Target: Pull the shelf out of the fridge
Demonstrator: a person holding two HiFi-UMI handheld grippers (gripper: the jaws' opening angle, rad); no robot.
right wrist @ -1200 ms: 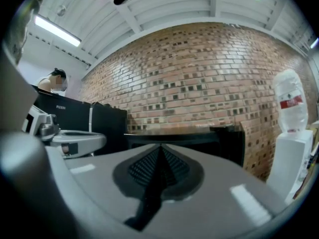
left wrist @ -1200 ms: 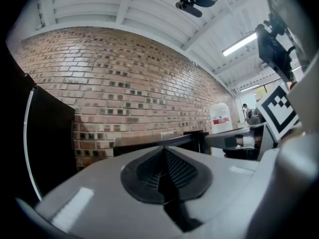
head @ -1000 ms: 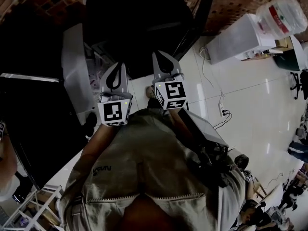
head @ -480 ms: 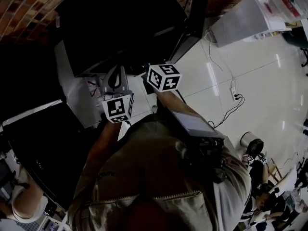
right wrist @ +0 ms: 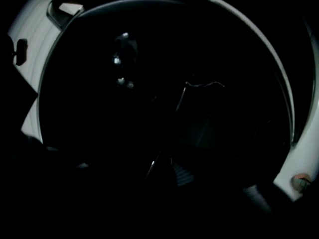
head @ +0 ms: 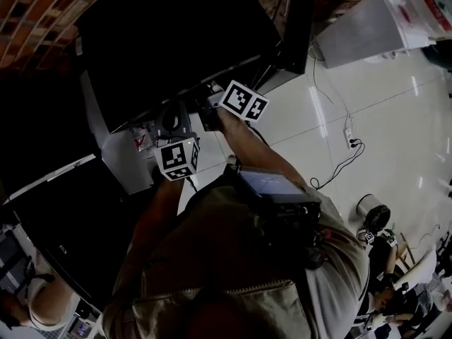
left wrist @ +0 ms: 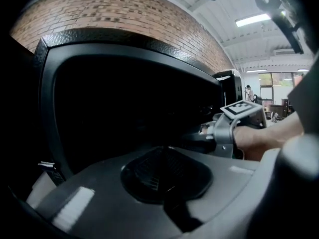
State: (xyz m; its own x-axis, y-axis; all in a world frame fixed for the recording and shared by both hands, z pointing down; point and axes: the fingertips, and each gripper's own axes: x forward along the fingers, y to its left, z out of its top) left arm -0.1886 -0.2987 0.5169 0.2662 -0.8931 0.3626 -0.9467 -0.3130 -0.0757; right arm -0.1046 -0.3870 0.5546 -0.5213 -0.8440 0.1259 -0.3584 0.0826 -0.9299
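The left gripper (head: pixel 171 121) is sitting just left of the right gripper (head: pixel 210 111), both near the fridge (head: pixel 176 41) front, a dispenser (head: pixel 364 34) standing far right.

I read the mouth of the fridge (head: pixel 176 41) as a wide dark gap. Its left half looks free to enter, though I can't make out anything deep inside. Its thick black frame (left wrist: pixel 47 113) closes the opening on the left and across the top. To the fridge's left, a pale grey panel (head: pixel 116 143) and a black slab (head: pixel 60 210) crowd that side. A tall black unit (head: pixel 296 20) stands close on the fridge's right. Past it the white floor (head: pixel 381 161) lies open, apart from a corded power strip (head: pixel 348 138) and a white cabinet (head: pixel 360 34) farther right.
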